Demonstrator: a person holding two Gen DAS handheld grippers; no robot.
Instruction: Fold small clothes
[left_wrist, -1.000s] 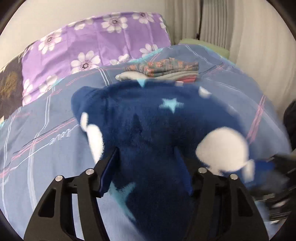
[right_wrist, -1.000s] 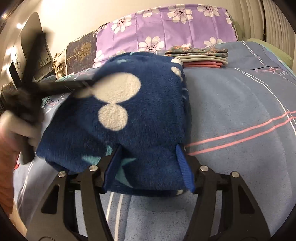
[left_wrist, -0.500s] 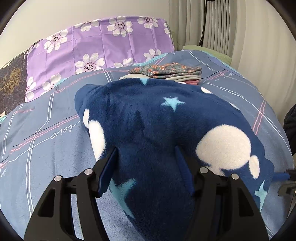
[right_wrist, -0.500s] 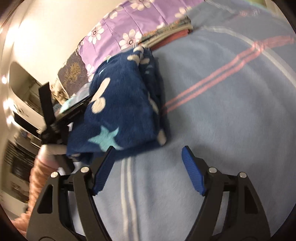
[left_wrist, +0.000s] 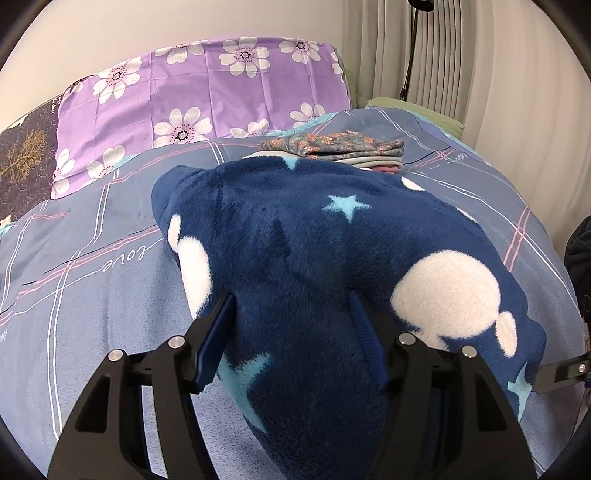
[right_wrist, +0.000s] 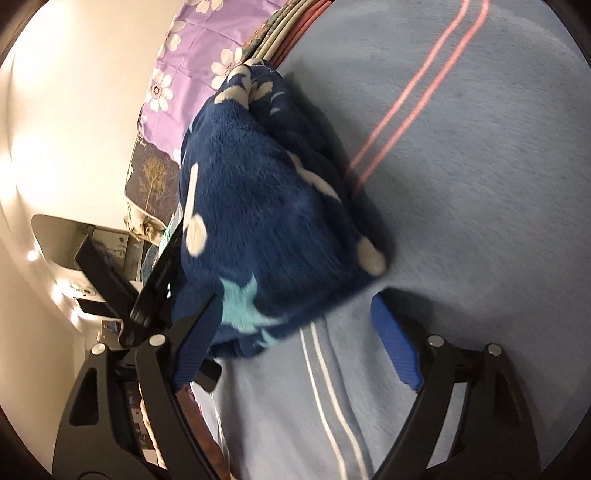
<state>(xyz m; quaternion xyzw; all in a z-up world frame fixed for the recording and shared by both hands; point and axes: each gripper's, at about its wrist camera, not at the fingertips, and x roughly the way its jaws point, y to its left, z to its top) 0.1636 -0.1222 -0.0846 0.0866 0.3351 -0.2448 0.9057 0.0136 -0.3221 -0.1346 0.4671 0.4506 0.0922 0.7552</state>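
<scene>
A navy fleece garment (left_wrist: 317, 258) with white dots and pale blue stars lies folded in a thick bundle on the blue bed cover. My left gripper (left_wrist: 291, 325) is shut on its near edge, with fleece bulging over both fingers. In the right wrist view the same garment (right_wrist: 266, 206) sits left of centre. My right gripper (right_wrist: 299, 339) is open and empty just below its corner, rolled to one side. The left gripper's black frame (right_wrist: 155, 288) shows at the garment's left edge.
A stack of folded clothes (left_wrist: 343, 153) lies behind the garment, near a purple flowered pillow (left_wrist: 207, 96). The blue striped bed cover (right_wrist: 480, 184) spreads to the right. Curtains (left_wrist: 461, 55) hang at the back right. A dark object (left_wrist: 580, 251) sits at the bed's right edge.
My right gripper has let go of the fleece garment, opened, drawn back and rolled sideways. My left gripper has stayed shut on the garment and has hardly moved.
</scene>
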